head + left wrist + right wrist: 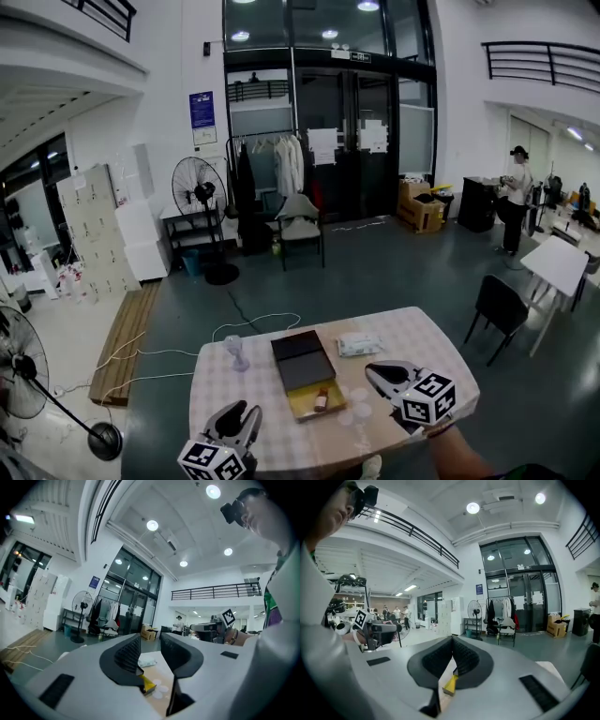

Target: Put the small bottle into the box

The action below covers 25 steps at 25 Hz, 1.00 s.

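Head view puts the small bottle (pixel 321 401) inside the yellow tray of the box (pixel 302 407), which sits near the middle of the tabletop (pixel 441 349), a little toward its near edge, with the black lid laid open toward the far edge. The task looks as good as done. The bottle is tiny in this view; its long axis seems to run from near edge to far edge, though I would not swear to it. It lies between the two tools. The right gripper (pixel 369 372) hangs just to the right of the tray with its tips pointing at it, and it is the nearer one. The left gripper (pixel 242 412) sits by the near left corner, farther off. The left gripper view shows its jaws apart with nothing between them, only a yellow corner of the tray below. The right gripper view shows its jaws pressed together on nothing. Any further move would probably be a withdrawal, not a reach.
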Tool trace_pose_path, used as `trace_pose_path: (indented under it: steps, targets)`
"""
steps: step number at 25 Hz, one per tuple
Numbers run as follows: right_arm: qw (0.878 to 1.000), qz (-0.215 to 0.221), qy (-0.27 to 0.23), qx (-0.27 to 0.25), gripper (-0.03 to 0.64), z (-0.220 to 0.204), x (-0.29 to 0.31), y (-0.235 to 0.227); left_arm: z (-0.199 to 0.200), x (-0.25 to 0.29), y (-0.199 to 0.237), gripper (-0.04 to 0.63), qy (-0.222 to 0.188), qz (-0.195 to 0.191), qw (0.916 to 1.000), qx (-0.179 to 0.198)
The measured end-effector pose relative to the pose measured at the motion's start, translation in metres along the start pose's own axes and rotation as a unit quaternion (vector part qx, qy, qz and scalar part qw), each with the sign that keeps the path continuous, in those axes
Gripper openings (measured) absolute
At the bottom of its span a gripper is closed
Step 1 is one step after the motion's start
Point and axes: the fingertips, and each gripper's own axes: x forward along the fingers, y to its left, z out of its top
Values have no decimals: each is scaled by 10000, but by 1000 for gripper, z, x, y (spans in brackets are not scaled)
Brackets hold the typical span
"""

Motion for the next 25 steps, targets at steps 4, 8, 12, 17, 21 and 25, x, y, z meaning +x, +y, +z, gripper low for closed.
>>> trace_pose_path:
  steps: [4, 8, 12, 17, 21, 25]
  targets:
    - [9995, 35, -313, 67, -5, 19, -2, 3, 27, -7, 5, 88, -207, 365, 9990, 156]
    - [9982, 26, -585, 88, -5, 28, -5, 11, 41, -11, 1, 64, -422, 483, 9977, 198]
    - [9952, -105, -934, 283, -5, 30, -3, 14, 36, -3, -1, 28, -407, 387, 9982, 232]
    - [9925, -375, -1146, 220, -5, 30, -9, 21, 28, 4, -10, 25, -392, 327, 9984, 246]
    - [9910, -562, -1207, 108, -5, 26, -14, 24, 27, 4, -15, 25, -503, 404, 9972, 374]
    - [9901, -692, -1224, 43, -5, 28, -19, 26, 32, 0, -21, 25, -526, 496, 9957, 571]
